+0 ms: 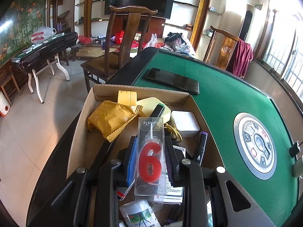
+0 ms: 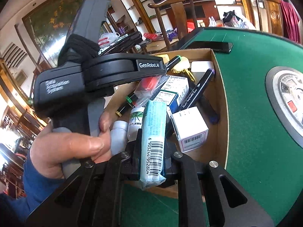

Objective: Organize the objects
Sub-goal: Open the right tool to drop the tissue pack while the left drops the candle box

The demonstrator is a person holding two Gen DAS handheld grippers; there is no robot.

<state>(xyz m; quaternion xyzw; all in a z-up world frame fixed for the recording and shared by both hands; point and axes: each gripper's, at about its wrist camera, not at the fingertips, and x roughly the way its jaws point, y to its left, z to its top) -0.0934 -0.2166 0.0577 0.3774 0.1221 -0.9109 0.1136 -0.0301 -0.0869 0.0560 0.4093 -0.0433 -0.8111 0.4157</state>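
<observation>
A: Left hand-held gripper (image 1: 150, 162) clamped the candle pack (image 1: 150, 157) over the box (image 1: 83, 132), presumably for sorting.
B: Right hand-held gripper (image 2: 153, 158) pinched the tissue pack (image 2: 153, 140) at the box's near edge.

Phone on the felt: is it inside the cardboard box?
No, the phone lies flat on the green table just beyond the far wall of the cardboard box.
</observation>
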